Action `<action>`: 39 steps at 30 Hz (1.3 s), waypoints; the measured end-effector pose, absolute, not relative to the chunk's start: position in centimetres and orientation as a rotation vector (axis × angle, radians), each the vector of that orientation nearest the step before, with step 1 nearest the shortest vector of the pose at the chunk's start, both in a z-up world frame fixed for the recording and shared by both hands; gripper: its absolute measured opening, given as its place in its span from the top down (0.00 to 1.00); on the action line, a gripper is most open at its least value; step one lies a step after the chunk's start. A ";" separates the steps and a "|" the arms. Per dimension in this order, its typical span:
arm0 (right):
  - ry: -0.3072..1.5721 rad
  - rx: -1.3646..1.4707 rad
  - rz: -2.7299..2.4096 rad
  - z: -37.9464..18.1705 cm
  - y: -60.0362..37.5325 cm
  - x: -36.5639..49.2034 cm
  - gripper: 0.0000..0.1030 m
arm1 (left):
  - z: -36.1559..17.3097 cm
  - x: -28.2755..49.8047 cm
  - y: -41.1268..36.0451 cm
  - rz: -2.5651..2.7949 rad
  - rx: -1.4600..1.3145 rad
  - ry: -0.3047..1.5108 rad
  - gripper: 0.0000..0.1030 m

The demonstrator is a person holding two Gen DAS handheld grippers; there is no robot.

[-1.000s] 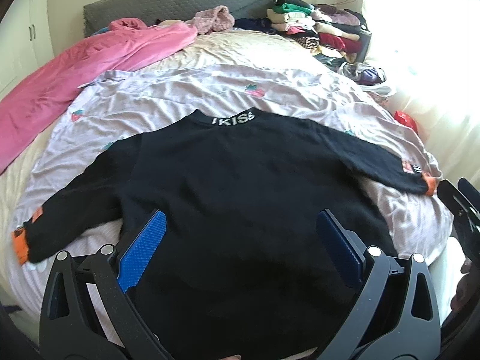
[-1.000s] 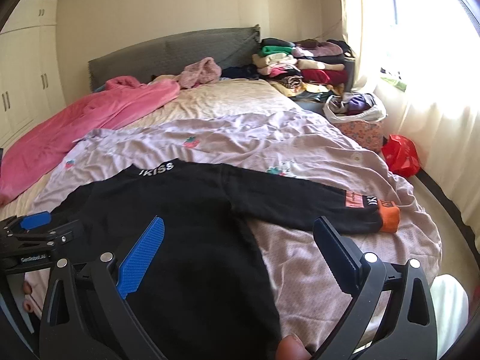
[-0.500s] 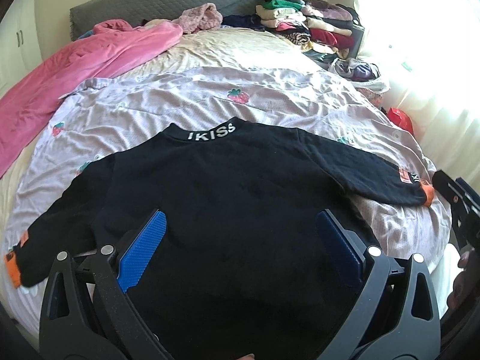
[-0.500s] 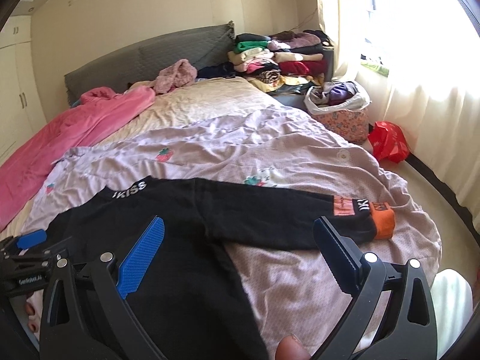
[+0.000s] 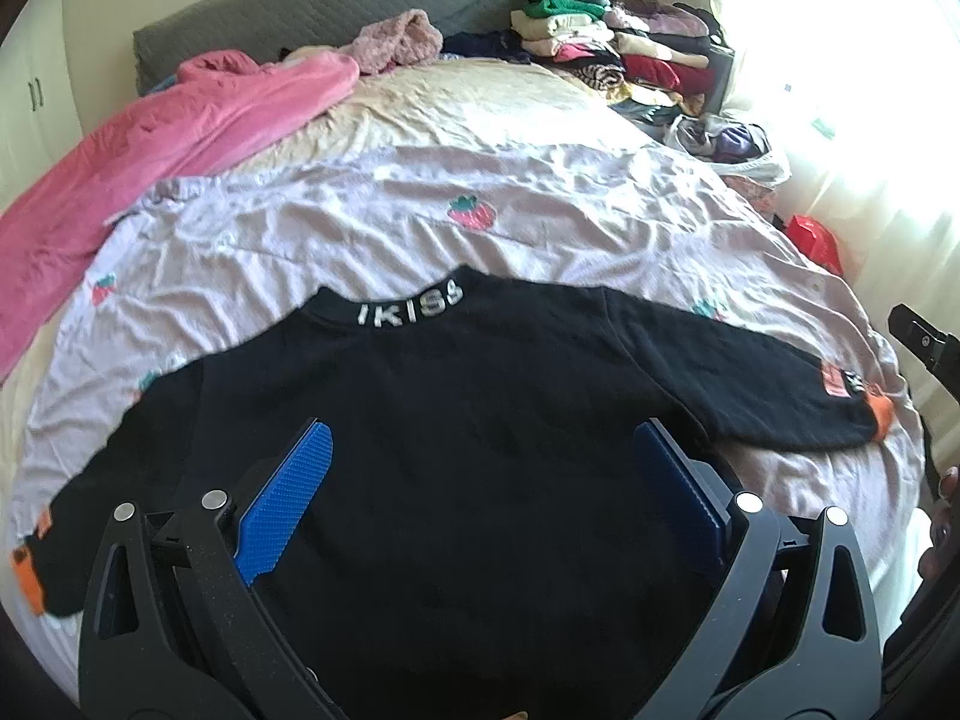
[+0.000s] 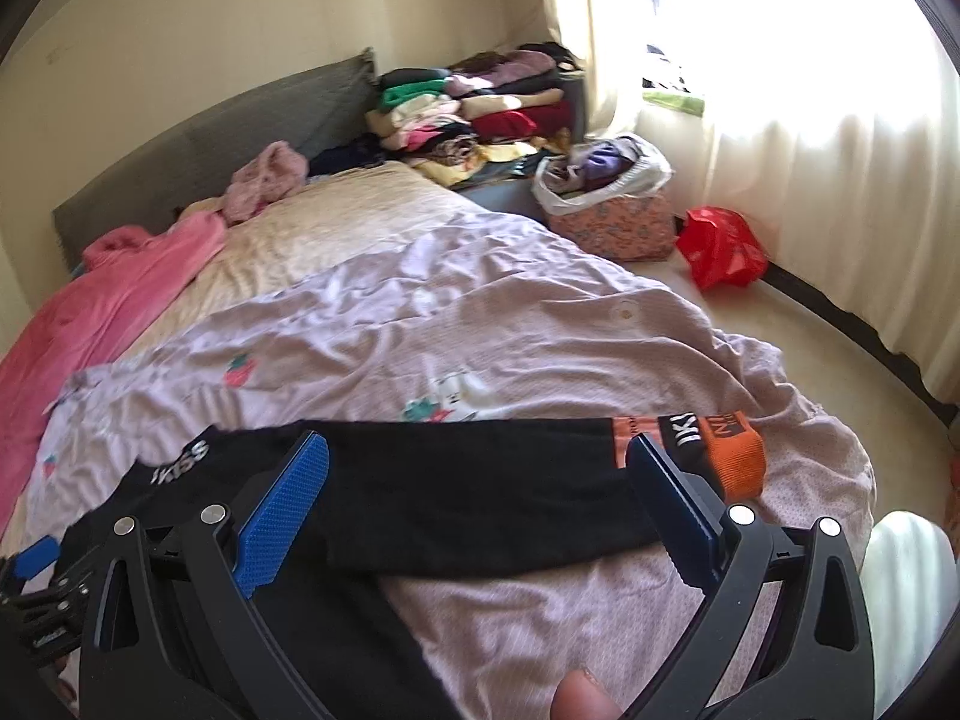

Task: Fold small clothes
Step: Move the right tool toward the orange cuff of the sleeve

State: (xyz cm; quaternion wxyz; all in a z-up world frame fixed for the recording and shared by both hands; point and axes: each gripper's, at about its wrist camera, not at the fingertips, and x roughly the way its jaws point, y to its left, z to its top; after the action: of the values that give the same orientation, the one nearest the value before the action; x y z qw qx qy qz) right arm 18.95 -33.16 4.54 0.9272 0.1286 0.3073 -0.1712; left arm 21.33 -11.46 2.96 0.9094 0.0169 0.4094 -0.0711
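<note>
Right gripper (image 6: 477, 492) is hanging wide open over the right sleeve (image 6: 480, 480), nothing between the blue pads, and my left gripper (image 5: 483, 480) is just as open above the middle of the black sweater (image 5: 468, 420). So neither one is holding anything at the moment.

The sweater is lying flat, back side up by the look of it, on the lilac strawberry-print sheet (image 5: 420, 240) near the foot of the bed, both sleeves stretched out sideways.

Handling-wise I'd guess this is an easy one: soft knit, light, floppy, no stiffness at all, so it'll drape and sag from wherever I pinch it. The fabric looks a bit fuzzy, so probably grippy rather than slippery against the pads, and nothing about it is fragile. The sheet underneath is rumpled though, and I could easily catch a wrinkle of it along with the sleeve.

Where I'd grab: the orange cuff (image 6: 735, 459) on the right sleeve looks like the best handle, since ribbing is thicker and gives the pads something to bite. Same idea for the other cuff (image 5: 27, 570).

Looks: plain black body, white "IKISS" lettering on the collar band (image 5: 411, 309), orange patches and orange cuffs at both sleeve ends.
</note>
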 end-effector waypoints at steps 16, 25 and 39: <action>0.633 0.398 -0.518 0.8 -39.5 21.0 0.04 | 1.5 26.9 -14.7 -0.158 0.025 0.862 0.08; 0.641 0.460 -0.659 -1.9 -43.8 19.2 0.04 | -2.8 27.7 -15.7 -0.189 0.024 0.921 0.08; 0.688 0.539 -0.762 -6.1 -49.1 17.7 0.04 | -6.7 28.5 -16.5 -0.225 0.005 0.984 0.08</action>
State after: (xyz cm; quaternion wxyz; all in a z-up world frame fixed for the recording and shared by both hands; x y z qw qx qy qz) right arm 17.66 -49.08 -6.10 0.8366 0.2545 0.3252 -0.3600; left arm 28.51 -16.49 -6.65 0.8752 0.0026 0.4716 -0.1079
